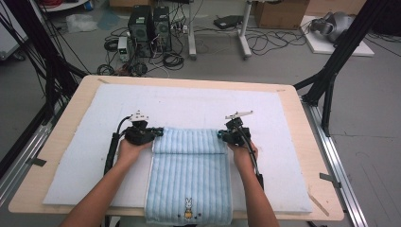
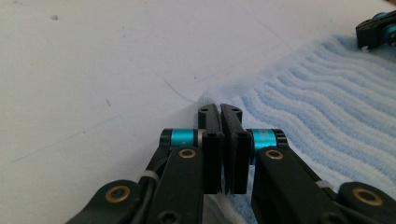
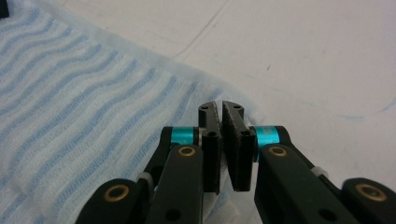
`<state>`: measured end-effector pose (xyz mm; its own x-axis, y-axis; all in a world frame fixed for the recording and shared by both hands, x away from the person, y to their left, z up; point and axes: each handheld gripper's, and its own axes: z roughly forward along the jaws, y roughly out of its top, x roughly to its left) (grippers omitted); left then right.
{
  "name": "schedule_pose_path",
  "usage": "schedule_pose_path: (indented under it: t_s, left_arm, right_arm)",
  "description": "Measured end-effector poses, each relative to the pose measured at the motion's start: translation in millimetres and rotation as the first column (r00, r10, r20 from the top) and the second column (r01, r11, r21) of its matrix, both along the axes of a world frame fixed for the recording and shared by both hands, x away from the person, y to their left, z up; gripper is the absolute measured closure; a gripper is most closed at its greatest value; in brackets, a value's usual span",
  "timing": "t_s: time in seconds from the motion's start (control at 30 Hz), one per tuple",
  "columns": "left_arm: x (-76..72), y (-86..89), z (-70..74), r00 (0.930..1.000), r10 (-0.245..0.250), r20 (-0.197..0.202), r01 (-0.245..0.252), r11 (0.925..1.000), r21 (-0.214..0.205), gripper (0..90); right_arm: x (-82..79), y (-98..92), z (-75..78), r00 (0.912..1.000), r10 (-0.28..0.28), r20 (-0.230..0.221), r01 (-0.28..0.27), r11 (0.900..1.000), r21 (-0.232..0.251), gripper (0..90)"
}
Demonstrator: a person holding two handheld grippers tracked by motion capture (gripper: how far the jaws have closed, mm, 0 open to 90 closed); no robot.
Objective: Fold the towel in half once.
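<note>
- Left gripper [image 1: 156, 132]: jaws clamped on the left corner of the blue striped towel [image 1: 189, 175], at its folded far edge.
- Towel lay mid-mat, near end hanging off the table edge [image 1: 71, 210].
- Right gripper [image 1: 222, 135]: jaws pinched together on the right corner.
- Likely mid-fold; next move needs both corners carried evenly.
- White mat [image 1: 189, 101] beyond was open.

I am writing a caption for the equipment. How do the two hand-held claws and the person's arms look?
Both the left claw and the right claw are black, with turquoise rings beside flat black jaws and brass-coloured pivot pins. Each carries a grey three-cornered plate on top and trails a black cable. The forearms are bare; no sleeves or gloves are visible.
</note>
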<state>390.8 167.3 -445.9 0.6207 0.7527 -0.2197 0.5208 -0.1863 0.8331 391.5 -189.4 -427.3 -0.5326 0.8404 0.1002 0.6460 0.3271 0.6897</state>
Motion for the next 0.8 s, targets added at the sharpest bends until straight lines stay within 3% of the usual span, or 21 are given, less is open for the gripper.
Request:
schedule_pose_path:
  t_s: [0.2,0.47,0.63,0.8]
  left_arm:
    - [-4.8,5.4,11.0,0.9995,-0.005,0.030,0.007,0.9979,-0.064,86.8]
    - [-17.8,10.2,26.0,0.9982,-0.025,0.054,0.031,0.9938,-0.107,86.7]
    - [-36.4,11.6,32.7,0.9954,-0.053,0.080,0.063,0.9893,-0.132,86.7]
    - [-60.3,17.8,33.4,0.9922,-0.084,0.092,0.097,0.9844,-0.147,86.6]
  right_arm:
    - [-5.0,-2.4,8.1,0.9987,-0.001,0.051,0.000,0.9999,0.015,86.7]
    - [-18.6,-5.1,22.3,0.9952,0.012,0.097,-0.016,0.9993,0.034,86.7]
    - [-38.4,-7.4,30.8,0.9903,0.015,0.138,-0.024,0.9980,0.059,86.7]
    - [-65.4,-15.4,28.4,0.9844,0.009,0.176,-0.028,0.9944,0.102,86.6]
